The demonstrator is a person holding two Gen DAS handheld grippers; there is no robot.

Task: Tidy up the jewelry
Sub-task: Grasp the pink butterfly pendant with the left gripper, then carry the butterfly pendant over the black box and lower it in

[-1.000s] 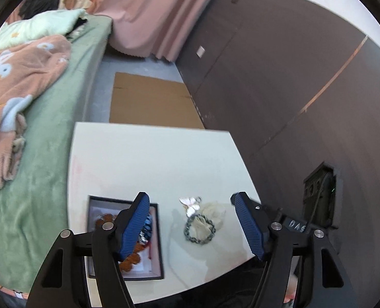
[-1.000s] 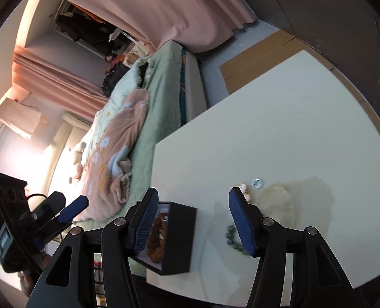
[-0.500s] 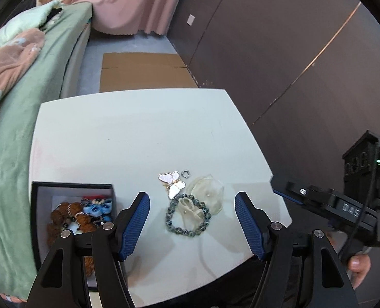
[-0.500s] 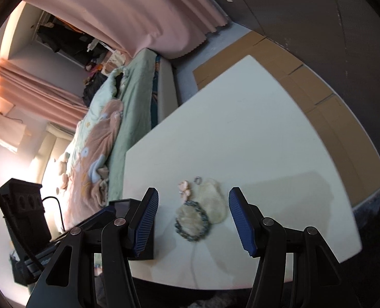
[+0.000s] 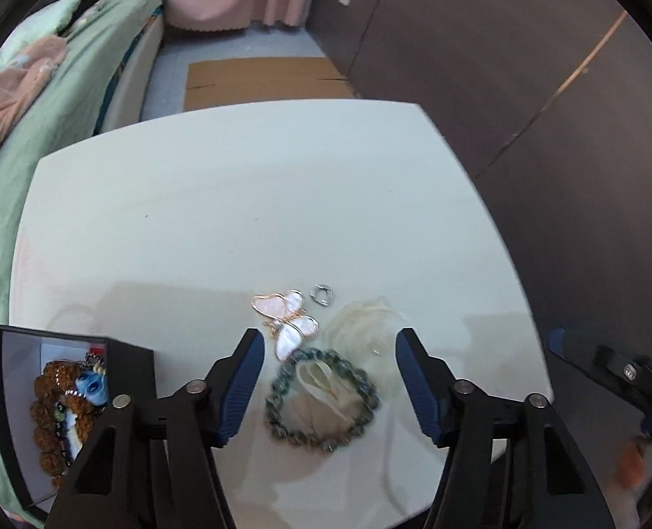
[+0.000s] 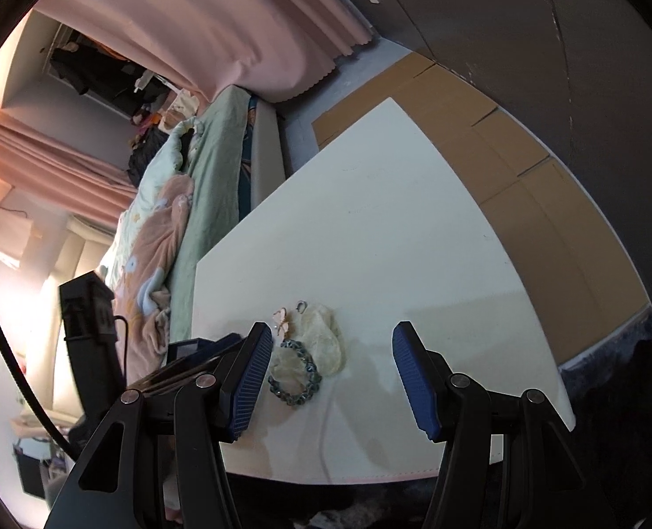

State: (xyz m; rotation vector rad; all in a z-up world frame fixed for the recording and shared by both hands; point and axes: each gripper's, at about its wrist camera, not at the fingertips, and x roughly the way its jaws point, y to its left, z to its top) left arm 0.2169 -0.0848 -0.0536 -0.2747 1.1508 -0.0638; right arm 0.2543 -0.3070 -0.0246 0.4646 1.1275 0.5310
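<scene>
On the white table (image 5: 238,220) lie a grey-green bead bracelet (image 5: 321,401), a pearly butterfly brooch (image 5: 287,319), a small silver ring (image 5: 322,295) and sheer cream pouches (image 5: 365,330). My left gripper (image 5: 330,344) hovers low over the bracelet. Its jaws are closing, the bracelet shows between the blue pads, and nothing is gripped. A black box (image 5: 132,366) at the left holds brown beads and a blue piece. My right gripper (image 6: 332,333) stands open and empty, just right of the bracelet (image 6: 295,374), brooch (image 6: 281,321) and pouch (image 6: 324,339).
A bed with green bedding (image 5: 61,88) runs along the table's left side. Flat cardboard (image 5: 264,79) lies on the floor beyond the table, and a dark wall (image 5: 502,88) stands at the right. The table's near edge (image 6: 370,476) is close under both grippers.
The left gripper has dropped and come forward over the jewelry, and its jaws have narrowed a little. The right gripper has swung, so the jewelry now lies just left of its open jaws.
</scene>
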